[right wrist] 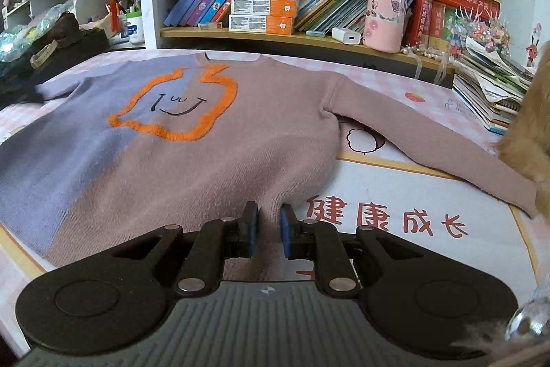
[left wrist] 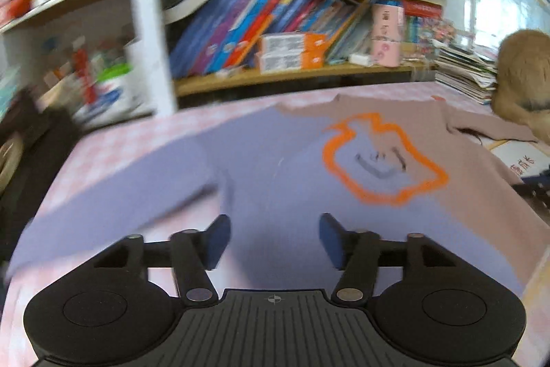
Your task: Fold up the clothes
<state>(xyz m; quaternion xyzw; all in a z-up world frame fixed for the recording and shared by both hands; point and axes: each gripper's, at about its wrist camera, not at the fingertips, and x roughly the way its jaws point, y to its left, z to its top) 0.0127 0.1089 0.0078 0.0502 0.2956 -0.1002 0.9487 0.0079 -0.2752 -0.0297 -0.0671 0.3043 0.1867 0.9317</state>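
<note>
A sweater [right wrist: 206, 160], lilac on its left half and mauve-brown on its right, lies flat on the table, chest up, with an orange outline [right wrist: 178, 133] around a drawn smile. Its right sleeve [right wrist: 429, 140] stretches out towards the right. My right gripper [right wrist: 270, 229] is at the hem's near right corner, with a small bunch of the mauve knit pinched between its blue pads. In the blurred left wrist view, my left gripper [left wrist: 273, 239] hovers open over the lilac half of the sweater [left wrist: 275, 167], nothing between its fingers. The lilac sleeve [left wrist: 120, 195] runs off to the left.
A white mat with red characters [right wrist: 412, 195] lies under the sweater on a pink checked cloth. A bookshelf stands behind, with a pink cup [right wrist: 385, 12]. A stack of books [right wrist: 491, 92] and a tan furry thing [right wrist: 529, 133] sit at the right, dark bags [right wrist: 62, 47] at the left.
</note>
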